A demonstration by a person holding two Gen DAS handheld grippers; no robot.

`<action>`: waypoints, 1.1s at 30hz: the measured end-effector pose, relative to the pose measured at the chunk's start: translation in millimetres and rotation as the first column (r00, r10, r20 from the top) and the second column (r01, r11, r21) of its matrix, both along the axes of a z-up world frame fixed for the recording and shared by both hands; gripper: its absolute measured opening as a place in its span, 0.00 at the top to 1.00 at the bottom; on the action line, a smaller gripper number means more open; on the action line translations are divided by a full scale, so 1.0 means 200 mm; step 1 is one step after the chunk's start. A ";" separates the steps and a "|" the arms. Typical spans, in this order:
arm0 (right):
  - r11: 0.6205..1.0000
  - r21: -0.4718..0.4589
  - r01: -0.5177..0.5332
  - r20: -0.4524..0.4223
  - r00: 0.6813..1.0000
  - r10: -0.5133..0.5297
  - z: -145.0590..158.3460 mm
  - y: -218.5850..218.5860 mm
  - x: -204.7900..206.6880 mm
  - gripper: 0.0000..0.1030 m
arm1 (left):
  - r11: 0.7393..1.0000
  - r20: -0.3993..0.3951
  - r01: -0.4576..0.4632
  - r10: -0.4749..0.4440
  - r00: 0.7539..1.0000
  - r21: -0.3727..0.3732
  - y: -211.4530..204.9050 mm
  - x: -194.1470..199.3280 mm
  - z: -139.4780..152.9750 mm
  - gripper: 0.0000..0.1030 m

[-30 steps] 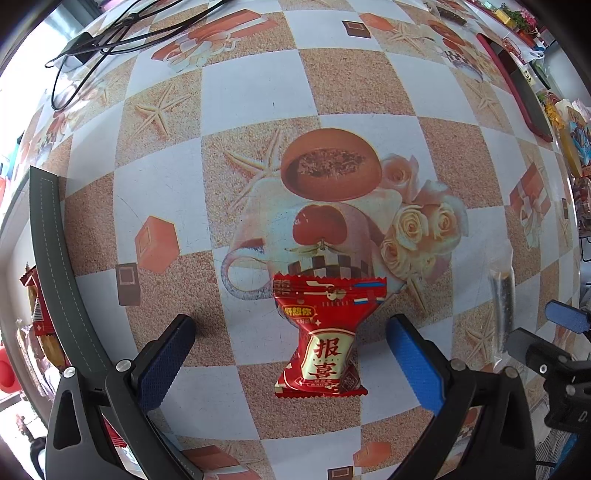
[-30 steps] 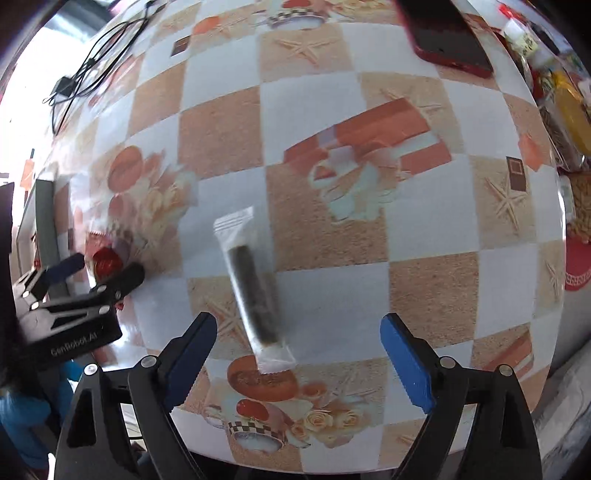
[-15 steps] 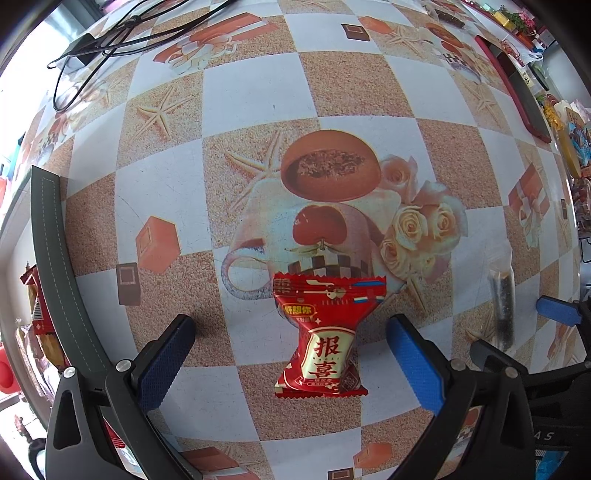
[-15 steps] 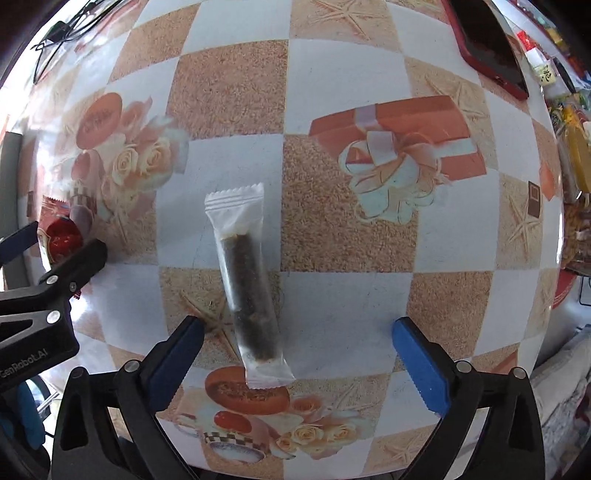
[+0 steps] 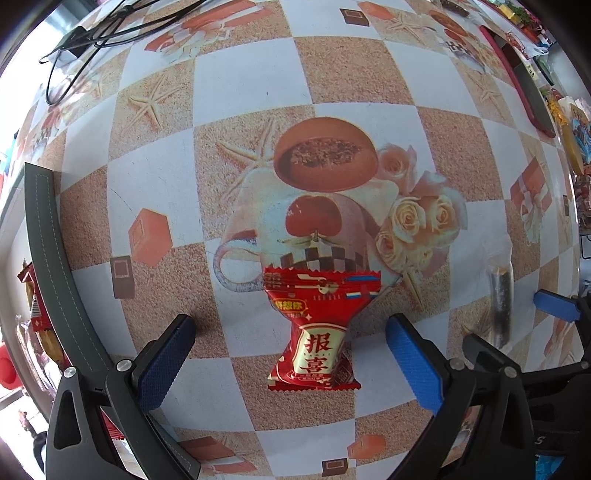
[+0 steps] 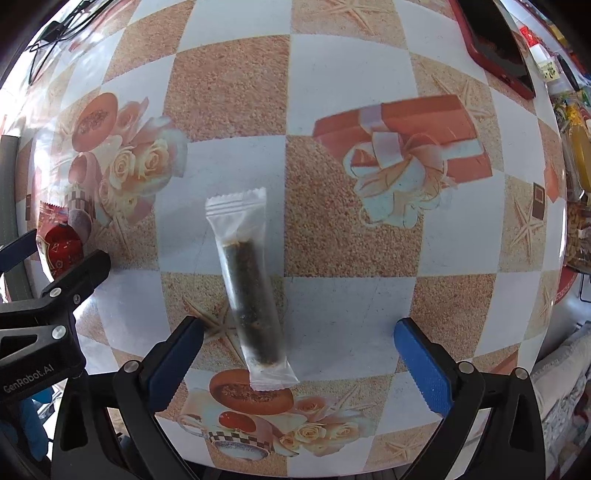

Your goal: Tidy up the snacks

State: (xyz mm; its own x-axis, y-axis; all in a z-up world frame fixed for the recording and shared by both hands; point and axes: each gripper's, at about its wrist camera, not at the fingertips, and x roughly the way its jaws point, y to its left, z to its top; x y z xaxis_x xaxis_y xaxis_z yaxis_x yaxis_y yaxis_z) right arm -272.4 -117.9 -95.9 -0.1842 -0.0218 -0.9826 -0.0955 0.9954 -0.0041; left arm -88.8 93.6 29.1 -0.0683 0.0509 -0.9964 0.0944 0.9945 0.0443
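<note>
A red snack packet with gold characters [image 5: 317, 328] lies flat on the checkered tablecloth [image 5: 243, 88]. My left gripper [image 5: 291, 354] is open, its blue pads on either side of the packet's lower half, not touching it. A clear packet with a dark stick inside [image 6: 247, 288] lies on the cloth. My right gripper [image 6: 299, 358] is open around its near end. The clear packet also shows in the left wrist view [image 5: 500, 295], with the right gripper [image 5: 517, 321] around it. The red packet shows at the left of the right wrist view [image 6: 59, 236].
A dark grey strip [image 5: 48, 258] runs along the table's left edge, with snack bags [image 5: 33, 306] beyond it. A red phone [image 6: 495, 44] lies at the far right. Cables [image 5: 92, 33] lie at the far left corner. More snacks [image 6: 576, 147] are stacked at the right edge.
The right gripper has moved forward and down over the clear packet, which now lies between its pads. The left gripper and the red packet have not moved.
</note>
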 end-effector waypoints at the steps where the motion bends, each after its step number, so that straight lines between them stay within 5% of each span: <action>1: 1.000 -0.001 -0.011 0.006 1.000 0.011 0.00 0.02 0.00 0.02 | 1.000 0.001 0.003 -0.003 1.000 -0.001 0.00 0.00 0.00 0.05; 6: 0.996 0.000 -0.086 0.052 0.995 0.086 0.07 0.10 -0.02 0.34 | 0.999 0.014 0.037 -0.037 0.999 -0.006 -0.04 -0.02 0.05 0.26; 11: 0.996 0.010 -0.093 0.068 0.993 0.092 0.10 0.11 -0.02 0.79 | 0.998 0.041 0.067 -0.066 0.997 -0.014 -0.03 -0.03 0.11 0.75; 19: 0.993 0.118 -0.006 0.043 0.999 0.001 0.13 0.06 -0.04 0.81 | 0.991 0.014 0.009 -0.007 1.000 -0.137 0.11 -0.11 0.17 0.76; 33: 0.980 0.195 -0.035 0.066 0.998 0.022 0.27 0.24 -0.12 0.81 | 0.990 0.108 -0.034 0.049 0.993 -0.139 0.24 -0.24 0.40 0.76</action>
